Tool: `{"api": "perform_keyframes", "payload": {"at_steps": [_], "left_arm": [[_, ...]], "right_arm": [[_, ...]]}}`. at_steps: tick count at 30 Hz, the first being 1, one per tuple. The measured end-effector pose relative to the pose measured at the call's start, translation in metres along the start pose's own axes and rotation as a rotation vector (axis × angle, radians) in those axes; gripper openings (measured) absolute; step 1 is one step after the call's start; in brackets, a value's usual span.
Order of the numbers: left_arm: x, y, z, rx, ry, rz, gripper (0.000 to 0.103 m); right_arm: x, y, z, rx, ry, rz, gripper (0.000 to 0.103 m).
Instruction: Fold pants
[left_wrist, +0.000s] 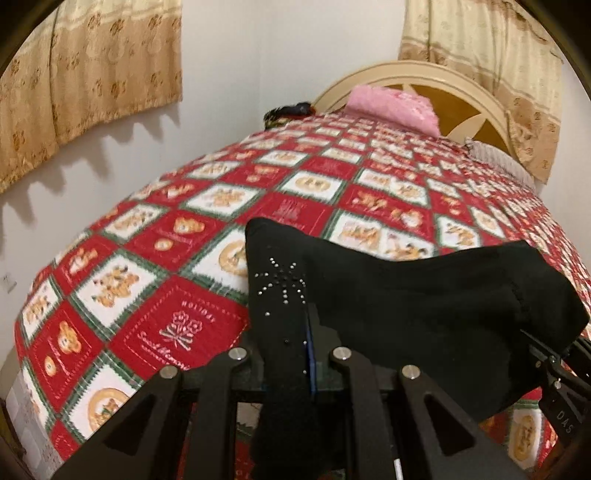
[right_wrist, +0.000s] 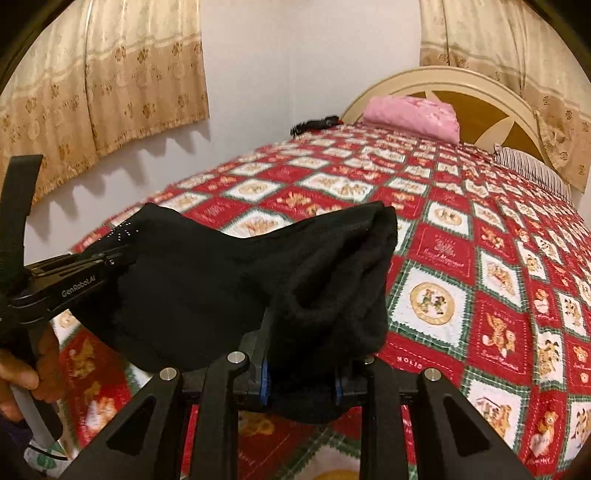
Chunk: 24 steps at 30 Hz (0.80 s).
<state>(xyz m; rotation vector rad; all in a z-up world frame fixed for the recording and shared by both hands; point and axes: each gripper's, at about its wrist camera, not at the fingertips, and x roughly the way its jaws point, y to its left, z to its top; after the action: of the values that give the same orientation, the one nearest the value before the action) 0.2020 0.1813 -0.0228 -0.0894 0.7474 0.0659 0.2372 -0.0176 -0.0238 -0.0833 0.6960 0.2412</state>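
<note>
The pants (left_wrist: 424, 295) are matt black knit cloth, slightly fuzzy, with small shiny studs near one edge. The bedspread (left_wrist: 155, 258) is quilted printed cloth with visible stitching. Both grippers look like matt black plastic with bright metal pins. The headboard (right_wrist: 424, 79) is smooth cream-painted wood; the pink pillow (right_wrist: 410, 114) has a satiny sheen.

Open bedspread (left_wrist: 192, 206) ahead; pillow (left_wrist: 395, 105) far.
</note>
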Motion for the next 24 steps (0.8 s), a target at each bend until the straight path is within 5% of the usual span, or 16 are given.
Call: {"api": "perform_keyframes", "payload": {"at_steps": [7, 9, 11, 14, 16, 21, 24], "left_arm": [[0.013, 0.004, -0.006, -0.008, 0.033, -0.004, 0.019], [0.015, 0.004, -0.007, -0.003, 0.039, 0.012, 0.027], [0.017, 0.010, -0.007, -0.013, 0.039, 0.048, 0.059], [0.016, 0.027, -0.008, -0.048, 0.058, 0.123, 0.098], [0.013, 0.046, -0.012, -0.102, 0.092, 0.108, 0.103], [-0.009, 0.078, -0.021, -0.155, 0.110, 0.113, 0.103], [-0.025, 0.086, -0.023, -0.166, 0.078, 0.190, 0.103]], "right_arm": [[0.027, -0.010, -0.008, 0.006, 0.075, -0.004, 0.025], [0.030, -0.013, -0.008, 0.022, 0.092, 0.010, 0.026], [0.031, -0.015, -0.009, 0.025, 0.102, 0.013, 0.028], [0.030, -0.020, -0.012, 0.041, 0.110, 0.004, 0.046], [0.027, -0.028, -0.014, 0.063, 0.131, -0.032, 0.079], [0.000, -0.056, -0.033, 0.163, 0.120, 0.050, 0.082], [-0.022, -0.071, -0.043, 0.217, 0.083, 0.033, 0.082]]}}
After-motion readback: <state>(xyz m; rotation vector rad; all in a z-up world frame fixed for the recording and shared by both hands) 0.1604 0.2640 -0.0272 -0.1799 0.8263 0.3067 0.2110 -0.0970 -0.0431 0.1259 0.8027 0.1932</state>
